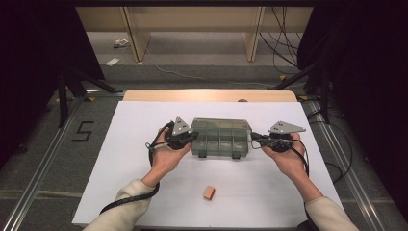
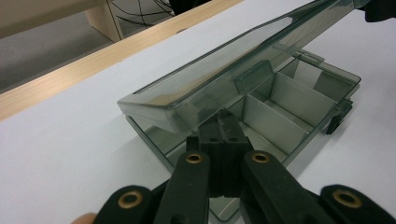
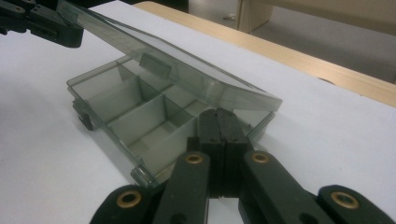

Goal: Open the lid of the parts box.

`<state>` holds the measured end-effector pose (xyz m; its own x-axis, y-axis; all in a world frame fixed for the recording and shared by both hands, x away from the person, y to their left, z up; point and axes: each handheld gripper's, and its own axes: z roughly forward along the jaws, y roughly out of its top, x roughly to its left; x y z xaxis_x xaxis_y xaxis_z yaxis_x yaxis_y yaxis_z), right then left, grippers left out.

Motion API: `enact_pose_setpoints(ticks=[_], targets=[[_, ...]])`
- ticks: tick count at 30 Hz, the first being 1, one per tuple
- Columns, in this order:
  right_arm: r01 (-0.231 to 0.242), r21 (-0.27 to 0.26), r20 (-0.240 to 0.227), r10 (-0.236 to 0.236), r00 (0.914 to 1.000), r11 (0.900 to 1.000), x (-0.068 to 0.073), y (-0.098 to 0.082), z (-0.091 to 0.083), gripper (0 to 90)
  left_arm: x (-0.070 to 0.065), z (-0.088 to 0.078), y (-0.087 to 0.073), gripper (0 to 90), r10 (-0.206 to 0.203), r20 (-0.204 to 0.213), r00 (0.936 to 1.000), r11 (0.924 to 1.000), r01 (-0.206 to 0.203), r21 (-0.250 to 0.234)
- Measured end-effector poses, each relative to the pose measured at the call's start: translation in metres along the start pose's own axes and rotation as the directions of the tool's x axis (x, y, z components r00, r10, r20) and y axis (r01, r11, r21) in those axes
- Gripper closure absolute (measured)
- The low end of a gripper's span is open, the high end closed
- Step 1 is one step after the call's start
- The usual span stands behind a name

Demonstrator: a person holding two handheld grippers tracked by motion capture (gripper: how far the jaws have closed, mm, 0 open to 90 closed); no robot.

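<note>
A smoky translucent compartment box [image 1: 220,137] lies in the middle of the white table [image 1: 144,192]. Its hinged lid [image 2: 233,70] is raised at a slant over the divided tray [image 2: 280,107]. My left gripper [image 1: 195,136] is at the box's left end, shut, its joined tips [image 2: 227,116] tucked under the lid's edge. At the right end my right gripper [image 1: 252,139] is likewise shut, with its tips [image 3: 219,114] beneath the lid [image 3: 187,70] above the tray [image 3: 140,116]. The compartments I see hold nothing.
A small tan and red block [image 1: 209,193] lies on the table near the front edge. The table's wooden back edge [image 1: 207,95] runs behind the box. Beyond it are shelf legs [image 1: 134,38], floor cables [image 1: 284,43] and dark stands [image 1: 67,91] at both sides.
</note>
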<state>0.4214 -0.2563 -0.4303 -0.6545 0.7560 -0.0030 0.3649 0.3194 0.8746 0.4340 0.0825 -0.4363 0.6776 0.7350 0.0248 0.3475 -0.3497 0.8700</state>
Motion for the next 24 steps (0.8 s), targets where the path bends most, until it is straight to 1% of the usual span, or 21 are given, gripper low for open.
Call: enact_pose_setpoints(ticks=[6,13,16,18,19,20,21,22,24], targets=[[0.000,-0.009,0.005,0.000,1.0000,1.000,0.000,0.003,0.001,90.0,0.001,0.001,0.004,90.0,-0.009,0.001,1.0000,0.9999,0.009,-0.006],[-0.004,-0.023,0.022,0.005,0.9997,1.000,0.001,0.008,0.002,90.0,0.002,0.003,0.008,90.0,-0.020,-0.001,0.9998,0.9997,0.020,-0.018],[-0.003,-0.018,0.030,0.004,0.9995,1.000,0.001,0.009,0.002,90.0,0.004,0.003,0.010,90.0,-0.020,-0.004,0.9998,0.9996,0.020,-0.021],[0.008,0.002,0.054,-0.008,0.9985,1.000,0.002,0.008,0.003,90.0,0.004,0.004,0.011,90.0,-0.026,-0.006,0.9996,0.9994,0.026,-0.024],[0.007,0.015,0.064,-0.008,0.9979,1.000,0.002,0.008,0.003,86.7,0.004,0.004,0.011,90.0,-0.027,-0.005,0.9996,0.9993,0.027,-0.024],[-0.001,0.028,0.080,-0.001,0.9968,1.000,0.002,0.008,0.004,81.5,0.004,0.004,0.011,90.0,-0.027,-0.005,0.9996,0.9994,0.026,-0.023],[-0.002,0.032,0.091,-0.001,0.9959,0.999,0.001,0.007,0.004,78.5,0.004,0.004,0.011,90.0,-0.028,-0.004,0.9996,0.9994,0.028,-0.022],[0.005,0.032,0.104,-0.009,0.9946,0.999,0.001,0.007,0.004,74.9,0.005,0.004,0.011,90.0,-0.031,-0.004,0.9995,0.9993,0.031,-0.023],[0.012,0.015,0.129,-0.014,0.9915,1.000,0.000,0.007,0.006,67.6,0.005,0.005,0.011,90.0,-0.033,-0.005,0.9994,0.9992,0.033,-0.022]])
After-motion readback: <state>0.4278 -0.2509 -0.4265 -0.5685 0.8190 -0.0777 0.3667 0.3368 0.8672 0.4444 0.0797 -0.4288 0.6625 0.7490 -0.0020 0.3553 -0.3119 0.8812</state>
